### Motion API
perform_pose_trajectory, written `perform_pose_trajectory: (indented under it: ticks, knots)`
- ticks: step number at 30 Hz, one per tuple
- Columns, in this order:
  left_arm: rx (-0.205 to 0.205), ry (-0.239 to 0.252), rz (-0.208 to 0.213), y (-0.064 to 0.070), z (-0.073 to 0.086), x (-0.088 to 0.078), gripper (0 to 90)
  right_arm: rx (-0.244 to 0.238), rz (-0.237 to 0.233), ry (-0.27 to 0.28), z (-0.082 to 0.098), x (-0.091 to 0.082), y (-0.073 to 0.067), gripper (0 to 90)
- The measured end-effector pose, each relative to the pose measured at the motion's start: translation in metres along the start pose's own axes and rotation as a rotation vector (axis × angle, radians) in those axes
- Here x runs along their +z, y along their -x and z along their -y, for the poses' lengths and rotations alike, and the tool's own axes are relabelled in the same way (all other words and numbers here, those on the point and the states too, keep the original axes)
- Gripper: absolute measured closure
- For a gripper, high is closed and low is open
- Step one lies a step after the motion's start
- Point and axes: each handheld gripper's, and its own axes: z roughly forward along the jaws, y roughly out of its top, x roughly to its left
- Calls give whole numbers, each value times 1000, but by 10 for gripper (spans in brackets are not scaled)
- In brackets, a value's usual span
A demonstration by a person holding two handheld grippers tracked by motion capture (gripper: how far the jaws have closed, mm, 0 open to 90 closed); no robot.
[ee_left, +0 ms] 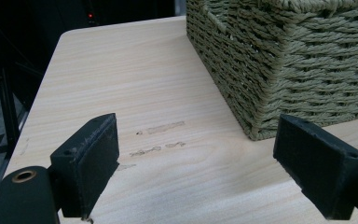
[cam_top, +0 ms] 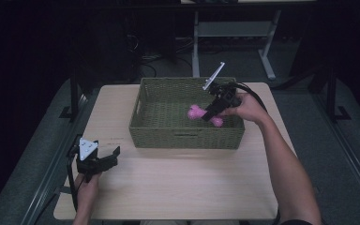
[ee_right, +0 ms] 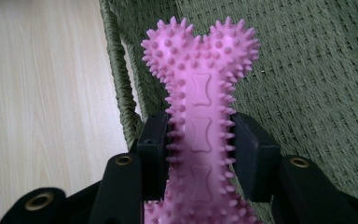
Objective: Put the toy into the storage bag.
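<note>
Your right hand-held gripper [cam_top: 214,112] is clamped on the pink spiky bone toy [ee_right: 200,116], holding it inside the woven basket [cam_top: 185,137], probably just above its floor. Next, lower and release. Your left hand-held gripper [ee_left: 196,163] rests open over the table [ee_left: 135,88].

Pink spiked bone toy's [ee_right: 200,116] lower end cut off by frame edge

Bone toy [cam_top: 201,114] inside basket [cam_top: 185,138], on the table [cam_top: 178,187].
</note>
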Motion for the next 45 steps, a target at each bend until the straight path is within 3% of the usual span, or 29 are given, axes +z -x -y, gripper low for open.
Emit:
perform_pose_trajectory:
  ticks: [27,45]
  knots:
    - [-1,0,2,0,0,0,136,32,-10,-24,7,23,12,581]
    - [-9,2,1,-1,0,0,136,41,-11,-43,11,31,13,580]
